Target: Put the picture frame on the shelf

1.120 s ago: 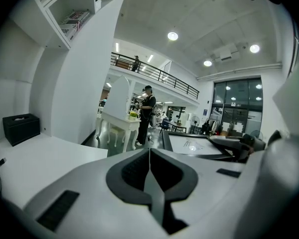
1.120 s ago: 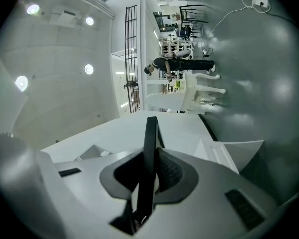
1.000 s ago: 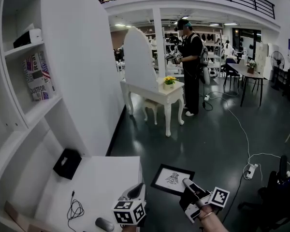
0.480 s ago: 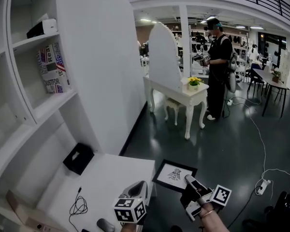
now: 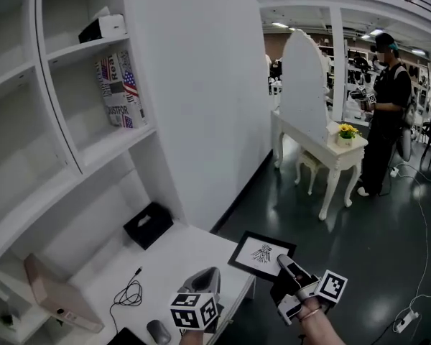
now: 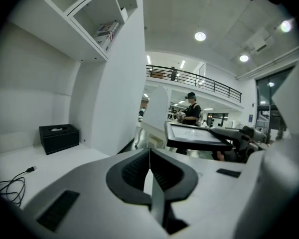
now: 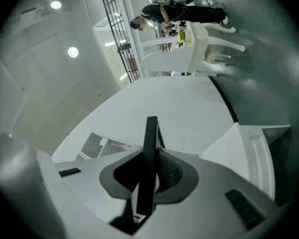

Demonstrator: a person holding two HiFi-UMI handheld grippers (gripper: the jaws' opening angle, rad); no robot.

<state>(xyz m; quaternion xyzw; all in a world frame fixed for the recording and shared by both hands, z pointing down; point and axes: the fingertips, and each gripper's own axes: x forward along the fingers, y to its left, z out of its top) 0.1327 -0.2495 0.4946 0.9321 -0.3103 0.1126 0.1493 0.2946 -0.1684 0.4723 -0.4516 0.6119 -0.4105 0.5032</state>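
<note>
The picture frame (image 5: 262, 253), black with a white mat and a small dark drawing, is held flat in the air beside the white desk's (image 5: 190, 254) right corner. My right gripper (image 5: 283, 263) is shut on its near right edge; in the right gripper view the frame's edge (image 7: 150, 148) stands between the pads. My left gripper (image 5: 208, 274) hovers over the desk's front, shut with nothing in it (image 6: 149, 152). From the left gripper view the frame (image 6: 195, 136) shows just to the right. The white shelf unit (image 5: 93, 146) rises at the left.
On the desk lie a black box (image 5: 149, 224), a coiled cable (image 5: 129, 294), a mouse (image 5: 158, 331) and a pinkish box (image 5: 56, 299). A patterned bag (image 5: 118, 90) stands on a shelf. Farther right stand a white dressing table (image 5: 320, 131) and a person (image 5: 384, 113).
The view has swung left and closer to the shelves, which now fill more of the picture. The frame stays in my right gripper; both grippers keep their places in view.
</note>
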